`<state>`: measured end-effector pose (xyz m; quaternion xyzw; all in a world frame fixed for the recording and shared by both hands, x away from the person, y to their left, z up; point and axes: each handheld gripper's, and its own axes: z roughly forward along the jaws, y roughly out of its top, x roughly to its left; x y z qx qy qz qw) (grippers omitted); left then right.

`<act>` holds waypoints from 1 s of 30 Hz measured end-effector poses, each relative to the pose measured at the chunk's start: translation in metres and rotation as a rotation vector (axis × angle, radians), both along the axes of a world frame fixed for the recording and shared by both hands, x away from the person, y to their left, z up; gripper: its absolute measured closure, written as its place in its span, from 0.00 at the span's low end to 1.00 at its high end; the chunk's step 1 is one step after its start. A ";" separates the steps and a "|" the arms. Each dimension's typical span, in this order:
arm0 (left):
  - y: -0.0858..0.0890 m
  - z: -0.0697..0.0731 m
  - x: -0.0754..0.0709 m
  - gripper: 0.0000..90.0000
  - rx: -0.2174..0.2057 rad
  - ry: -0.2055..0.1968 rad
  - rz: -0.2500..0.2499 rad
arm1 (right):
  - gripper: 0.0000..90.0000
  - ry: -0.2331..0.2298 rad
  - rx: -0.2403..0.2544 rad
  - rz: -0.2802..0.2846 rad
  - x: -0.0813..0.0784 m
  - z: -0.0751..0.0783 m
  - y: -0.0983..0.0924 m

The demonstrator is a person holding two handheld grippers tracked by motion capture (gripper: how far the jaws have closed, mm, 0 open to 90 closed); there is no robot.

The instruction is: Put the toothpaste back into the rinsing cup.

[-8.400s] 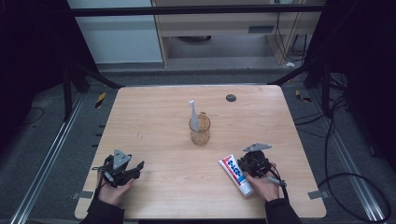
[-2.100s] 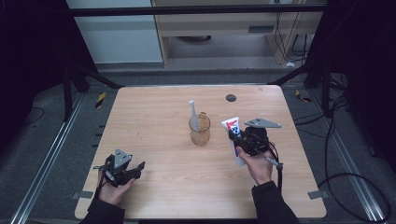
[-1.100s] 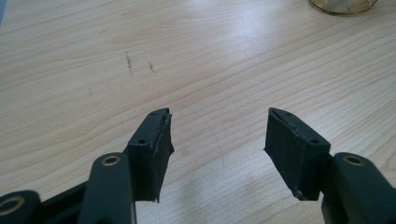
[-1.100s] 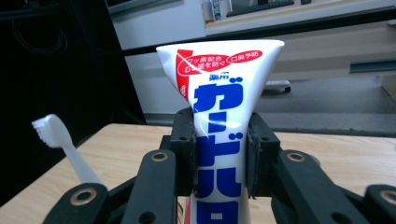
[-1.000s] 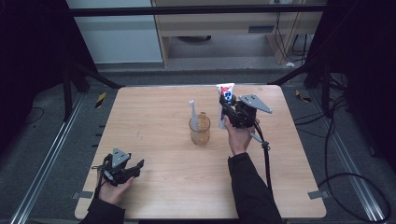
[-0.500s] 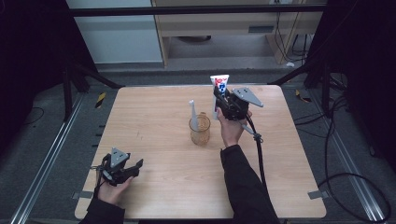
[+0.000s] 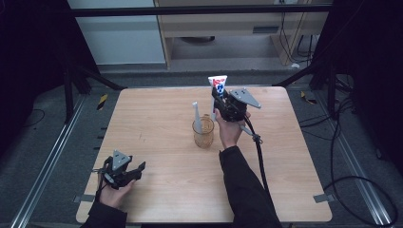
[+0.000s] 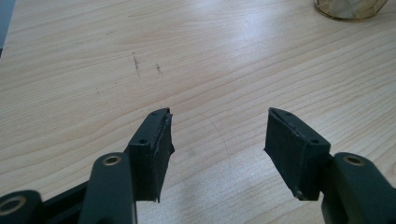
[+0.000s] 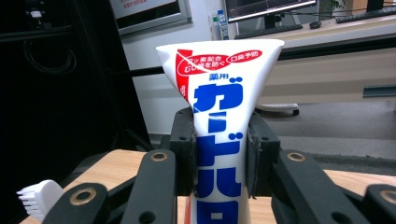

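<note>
Toothpaste tube (image 7: 217, 85), white with blue and red print, stands upright just above the middle of the high view, its flat crimped end uppermost, clamped in the right gripper (image 7: 223, 102). In the right gripper view the tube (image 9: 219, 126) rises through the centre of the frame, and both black pads press on its sides, so the jaws are closed on it and stand only as wide as the tube.

Largest in the high view is the wooden table (image 7: 157, 118), which spans the middle of the frame. The person's right arm, in a dark sleeve, reaches up from the bottom centre, with the right hand (image 7: 230, 130) just right of centre, gripping the tool beside an amber glass cup (image 7: 203, 132). A white toothbrush (image 7: 196, 115) stands in the cup, head up; its bristles (image 9: 39, 196) show at the lower left of the right gripper view.

At the lower left of the high view the left gripper (image 7: 124, 172) rests low over the table in the left hand (image 7: 113, 192). In the left gripper view its jaws stand wide apart with nothing between them, bare wood beyond, and the base of the cup (image 8: 350, 9) at the upper right corner.
</note>
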<state>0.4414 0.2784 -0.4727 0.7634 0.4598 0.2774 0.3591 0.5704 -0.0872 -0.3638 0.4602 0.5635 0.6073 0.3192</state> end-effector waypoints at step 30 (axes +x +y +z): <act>0.001 -0.001 0.000 0.45 0.000 0.003 -0.001 | 0.76 0.071 -0.031 0.048 0.009 -0.033 0.029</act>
